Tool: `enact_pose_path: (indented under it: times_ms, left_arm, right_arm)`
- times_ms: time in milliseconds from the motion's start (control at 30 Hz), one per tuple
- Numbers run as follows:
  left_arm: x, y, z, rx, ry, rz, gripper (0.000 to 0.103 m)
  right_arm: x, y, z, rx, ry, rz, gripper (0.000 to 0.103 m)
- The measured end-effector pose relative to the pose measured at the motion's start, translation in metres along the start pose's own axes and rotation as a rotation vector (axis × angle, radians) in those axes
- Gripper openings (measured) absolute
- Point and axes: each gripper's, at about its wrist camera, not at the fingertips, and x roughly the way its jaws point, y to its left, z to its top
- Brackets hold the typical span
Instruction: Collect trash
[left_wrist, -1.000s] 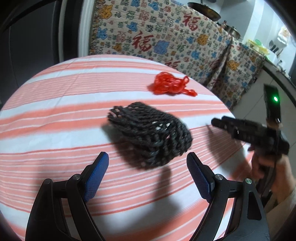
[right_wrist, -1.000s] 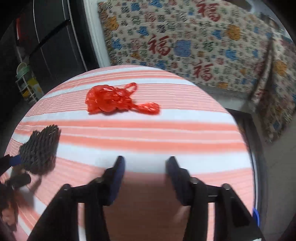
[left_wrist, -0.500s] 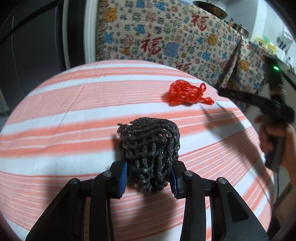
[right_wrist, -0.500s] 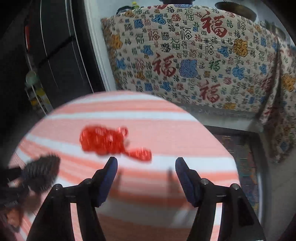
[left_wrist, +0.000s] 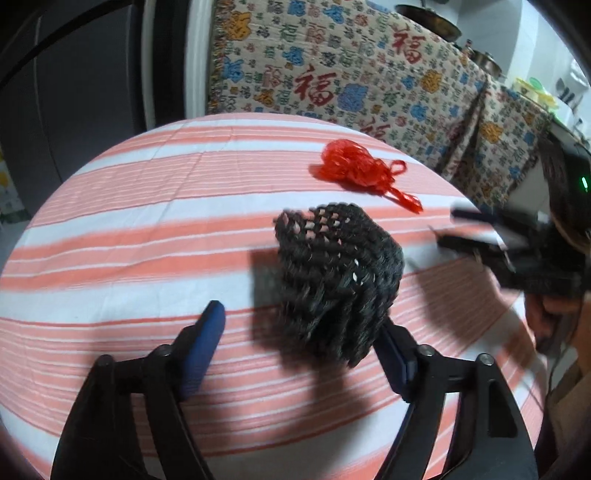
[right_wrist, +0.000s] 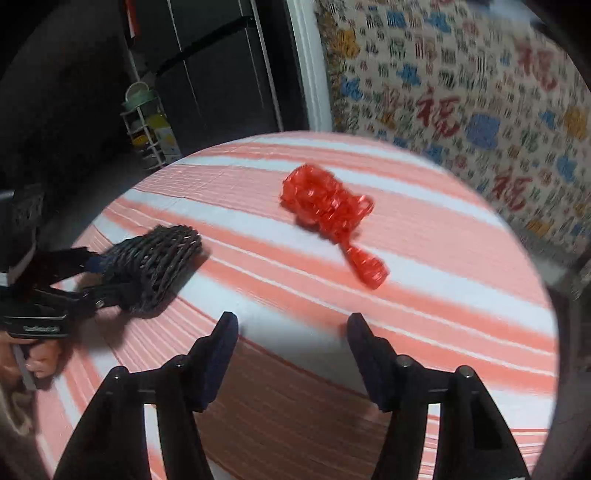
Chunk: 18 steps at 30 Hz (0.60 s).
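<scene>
The left gripper (left_wrist: 299, 328) had its jaws pinched on the black foam fruit net (left_wrist: 338, 277) half a second ago; now they are opening again, and the net is no longer squeezed. In the left wrist view the left blue pad (left_wrist: 207, 332) stands clear of the net with striped cloth showing between them, while the net leans against or just over the right finger; whether it touches that pad cannot be told. So the grab looks to have been let go or to have slipped, and the net sits loose on the striped tablecloth (left_wrist: 147, 229), bulging back to its full shape. It will likely need a fresh pinch, ideally with the net centred between the pads

The right gripper (right_wrist: 291, 325) is empty, its jaws opening a little wider, and it has swung toward the red plastic mesh net (right_wrist: 327, 206), which now lies ahead of its fingers but well short of them, crumpled on the cloth with its tail trailing toward the camera. A second ago that gripper faced bare cloth nearer the table edge

Both pieces of trash are still on the table, near each other but apart, and no bin or bag shows in either view
</scene>
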Motion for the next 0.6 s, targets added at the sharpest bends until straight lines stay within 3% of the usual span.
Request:
enact_pose_path:
  times_ms: [100, 167, 233, 300, 367, 400, 433, 533, 600]
  left_arm:
    - [0.003, -0.015, 0.003, 0.040, 0.004, -0.043, 0.082]
    - [0.008, -0.025, 0.007, 0.075, 0.000, -0.038, 0.089]
    - [0.016, -0.032, 0.013, 0.094, 0.001, 0.012, 0.089]
    - [0.020, -0.033, 0.018, 0.077, -0.010, 0.026, 0.088]
    - [0.023, -0.030, 0.019, 0.045, -0.019, 0.016, 0.077]
    - [0.024, -0.026, 0.020, 0.023, -0.012, -0.005, 0.061]
    - [0.024, -0.024, 0.019, 0.008, -0.005, -0.023, 0.052]
    - [0.018, -0.017, 0.010, -0.011, -0.009, -0.023, 0.042]
    - [0.013, -0.013, 0.002, -0.017, 0.001, -0.018, 0.042]
  right_arm:
    - [0.003, -0.001, 0.020, -0.067, -0.050, -0.153, 0.071]
    - [0.020, -0.010, 0.037, -0.057, -0.027, -0.146, 0.071]
    - [0.047, -0.021, 0.049, -0.036, 0.036, -0.119, 0.070]
    - [0.063, -0.024, 0.053, -0.012, 0.064, -0.097, 0.045]
    - [0.063, -0.025, 0.050, -0.009, 0.044, -0.086, 0.008]
    - [0.059, -0.026, 0.046, 0.013, 0.048, -0.066, 0.009]
    - [0.054, -0.024, 0.041, 0.039, 0.045, -0.058, 0.009]
    - [0.029, -0.010, 0.012, 0.062, 0.050, -0.104, 0.009]
    - [0.007, -0.002, -0.015, 0.108, 0.064, -0.144, 0.009]
